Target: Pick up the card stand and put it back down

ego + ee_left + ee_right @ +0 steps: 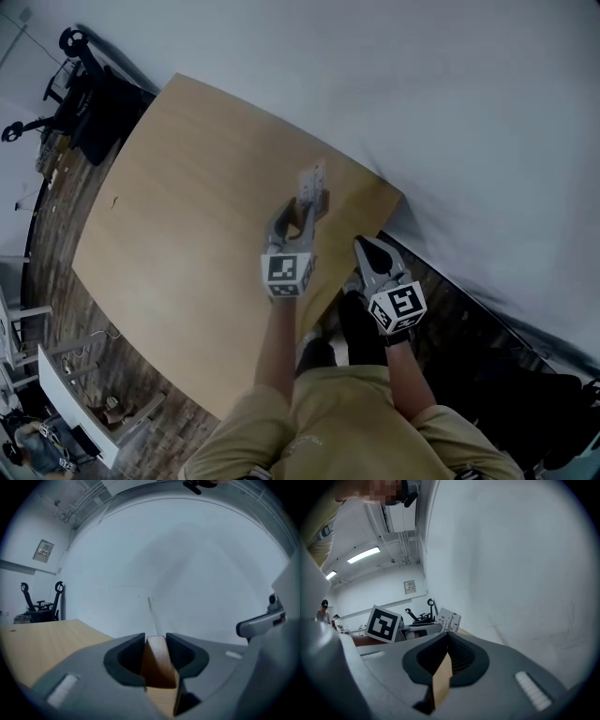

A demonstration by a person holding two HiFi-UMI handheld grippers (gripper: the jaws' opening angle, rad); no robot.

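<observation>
Left gripper view shows my left gripper point(155, 641) clenched on the stand point(158, 665). Both pads press the sides of its wooden base, and its clear card point(151, 613) rises thin and upright just past my tips.

From the head view, the stand point(314, 190) is between the jaws of the left gripper point(300, 214), near the far right edge of the table point(169, 216), with the card toward the wall point(422, 84). I cannot tell whether the base touches the wood. My right gripper point(367, 246) hangs apart, to the right of the stand and past the table's edge, its tips drawn together on nothing.

In the right gripper view, the right gripper point(449, 637) has its jaws meeting at the tip, with a tan sliver in the gap behind them. The card point(449, 619) shows just beyond, beside my left marker cube.

The table is bare pale wood, set close to a plain white wall, on a dark plank floor point(61, 225). Black chairs point(89, 103) stand off its far left corner. Strip lights point(363, 555) run along the ceiling.
</observation>
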